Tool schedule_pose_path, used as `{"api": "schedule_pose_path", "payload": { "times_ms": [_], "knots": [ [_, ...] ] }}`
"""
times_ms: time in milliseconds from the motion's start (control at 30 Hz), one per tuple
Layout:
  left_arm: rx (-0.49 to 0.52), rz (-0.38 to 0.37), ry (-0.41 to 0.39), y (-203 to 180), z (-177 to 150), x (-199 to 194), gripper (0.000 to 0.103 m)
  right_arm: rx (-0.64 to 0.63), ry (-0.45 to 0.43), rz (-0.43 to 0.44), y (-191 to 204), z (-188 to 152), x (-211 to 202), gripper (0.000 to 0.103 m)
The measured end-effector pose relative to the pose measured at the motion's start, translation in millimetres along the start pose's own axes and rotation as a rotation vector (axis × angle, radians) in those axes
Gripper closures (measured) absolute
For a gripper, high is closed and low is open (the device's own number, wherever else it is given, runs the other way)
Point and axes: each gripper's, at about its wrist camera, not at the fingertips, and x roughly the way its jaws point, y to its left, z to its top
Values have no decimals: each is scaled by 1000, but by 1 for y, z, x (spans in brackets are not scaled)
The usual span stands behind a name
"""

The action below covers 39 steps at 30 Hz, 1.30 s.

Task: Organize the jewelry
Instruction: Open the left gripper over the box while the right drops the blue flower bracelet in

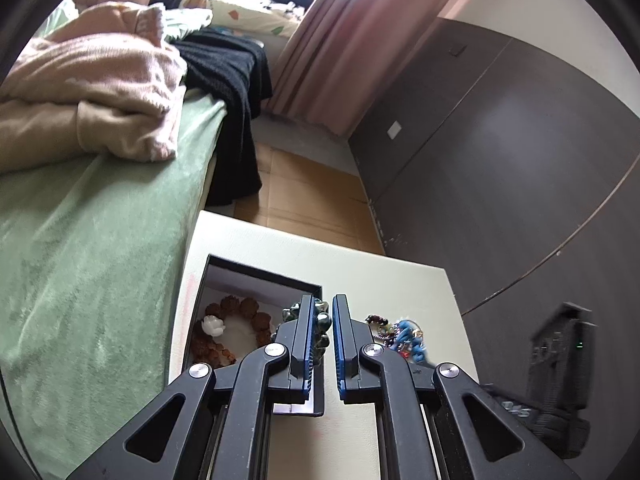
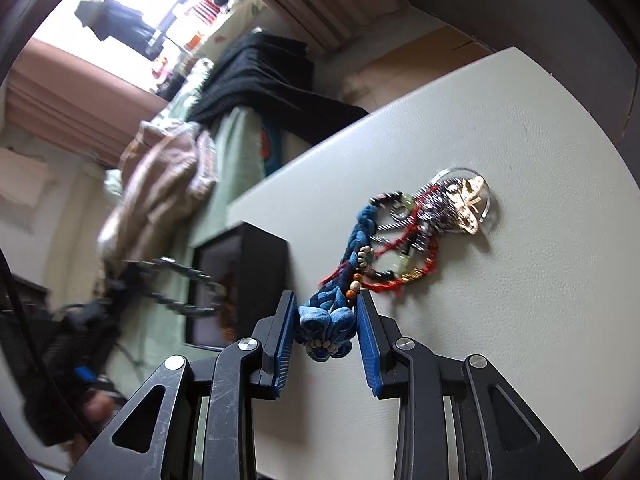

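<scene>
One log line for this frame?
left gripper: shut on dark bead bracelet | right gripper: shut on blue braided bracelet | black box: open

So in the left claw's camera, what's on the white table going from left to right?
Black box with the brown bead bracelet inside → dark green bead bracelet pinched in the left claw → tangled pile of blue, red and beaded jewelry lying on the white table.
</scene>
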Motion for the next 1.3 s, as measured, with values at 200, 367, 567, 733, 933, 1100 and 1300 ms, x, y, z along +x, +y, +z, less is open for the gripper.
{"api": "schedule_pose_path", "payload": {
  "times_ms": [200,367,567,733,933,1100,1300],
  "knots": [
    [-49,12,-17,11,2,-5,41,-26,-49,112,13,2,-15,72],
    [-58,25,-60,16,5,-19,39,-62,-73,187,32,4,-15,72],
    [-79,59,-78,28,8,-27,39,-95,-68,272,59,2,1,72],
    [-90,72,-105,35,11,-33,39,-124,-53,346,82,4,19,66],
    [-85,77,-129,34,9,-32,39,-102,-44,264,74,4,27,28],
    [-34,84,-150,16,4,-31,39,-77,-100,160,48,10,0,28],
    [15,37,-108,-8,-4,-16,39,-47,-160,60,18,13,-34,28]
  ]
}}
